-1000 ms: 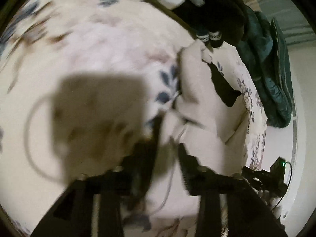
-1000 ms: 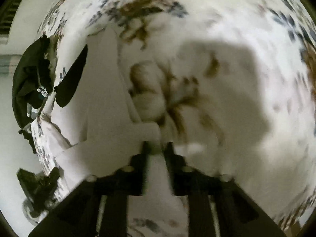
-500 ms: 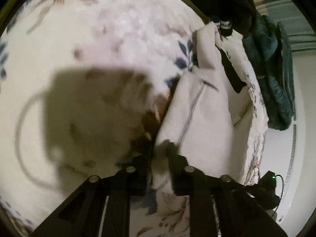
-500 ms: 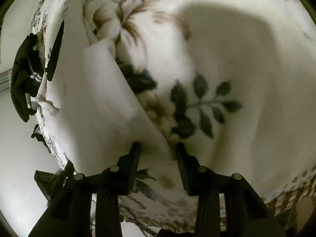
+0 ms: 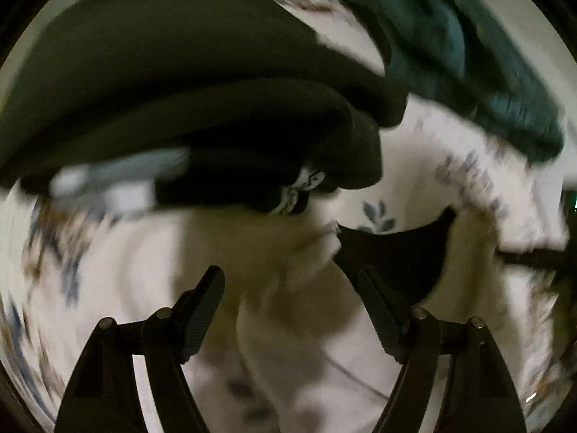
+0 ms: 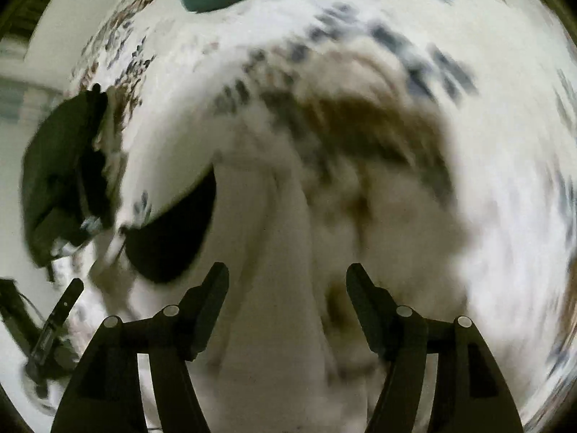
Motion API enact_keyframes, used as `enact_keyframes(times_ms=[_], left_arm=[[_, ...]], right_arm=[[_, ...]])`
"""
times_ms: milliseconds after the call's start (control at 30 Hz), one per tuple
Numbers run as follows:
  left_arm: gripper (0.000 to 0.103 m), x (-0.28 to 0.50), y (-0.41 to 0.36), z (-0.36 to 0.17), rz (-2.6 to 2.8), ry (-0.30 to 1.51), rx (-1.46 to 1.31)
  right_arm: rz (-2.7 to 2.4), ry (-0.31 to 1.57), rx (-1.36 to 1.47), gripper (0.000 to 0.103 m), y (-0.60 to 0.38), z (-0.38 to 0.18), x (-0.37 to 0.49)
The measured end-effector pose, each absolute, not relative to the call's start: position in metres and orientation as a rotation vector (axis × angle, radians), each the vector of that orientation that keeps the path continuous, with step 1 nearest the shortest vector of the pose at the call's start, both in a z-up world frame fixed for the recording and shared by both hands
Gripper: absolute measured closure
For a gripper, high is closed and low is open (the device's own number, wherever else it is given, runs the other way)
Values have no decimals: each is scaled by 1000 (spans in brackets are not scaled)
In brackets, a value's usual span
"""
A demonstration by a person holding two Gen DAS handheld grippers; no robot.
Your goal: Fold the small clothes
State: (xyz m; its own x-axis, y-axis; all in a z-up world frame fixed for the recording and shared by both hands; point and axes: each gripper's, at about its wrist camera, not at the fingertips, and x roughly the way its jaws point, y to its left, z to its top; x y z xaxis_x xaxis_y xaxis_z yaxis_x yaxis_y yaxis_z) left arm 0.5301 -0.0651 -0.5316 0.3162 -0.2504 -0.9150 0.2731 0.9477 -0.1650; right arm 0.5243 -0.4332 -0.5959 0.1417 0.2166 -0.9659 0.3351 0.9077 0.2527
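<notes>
A small white garment (image 5: 306, 317) lies folded on the floral bed cover, with a dark patch (image 5: 393, 259) at its far side. My left gripper (image 5: 290, 281) is open just above it, holding nothing. In the right wrist view the white garment (image 6: 274, 288) runs between the fingers of my right gripper (image 6: 286, 281), which is open and empty. The dark patch shows there too (image 6: 173, 238). Both views are motion-blurred.
A pile of black clothes (image 5: 202, 101) lies just beyond the white garment, also seen in the right wrist view (image 6: 61, 180). A teal garment (image 5: 468, 57) lies at the far right. The floral bed cover (image 6: 468, 144) spreads to the right. The bed edge and a dark device (image 6: 50, 328) are at lower left.
Both grippers have opened wide and let go of the white garment. The left gripper has swung towards the black pile; the right one has pulled back over the folded cloth.
</notes>
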Motion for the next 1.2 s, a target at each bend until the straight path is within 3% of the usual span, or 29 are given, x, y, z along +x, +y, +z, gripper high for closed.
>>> enact_keyframes(times_ms=[133,167,200,233,267,300,333,367,667,900,1200], left_arm=[[29,538,-82,-557,-389,1237,135],[38,537,-83,-559,-403,1224,139],[59,535,-84,-560,-414,1216,143],[70,535,-83,-561,-415,1222,148],[85,535,-83,-562,-414,1230,152],[87,534,-83,-561,-426,1232,142],[90,532,-81,-559,-441,1231,131],[98,528,-79,-557,-457,1225,124],[98,498,-51,-491,-478,1091,11],[98,422,-32,-442,-466,1040,-101],[97,314,6,-479,-323,1171,-326]], right_arm=[[-53,1483,300,33,-420,-610,574],[-27,1506,242,33,-412,-618,584],[-15,1524,210,33,-407,-623,589],[-2,1543,177,34,-402,-628,595],[0,1546,157,45,-400,-630,597],[12,1539,138,58,-398,-630,599],[25,1536,140,86,-397,-629,599],[31,1532,153,92,-397,-625,599],[95,1358,226,95,-410,-548,557],[136,1286,272,95,-381,-491,459],[142,1437,340,95,-364,-530,312]])
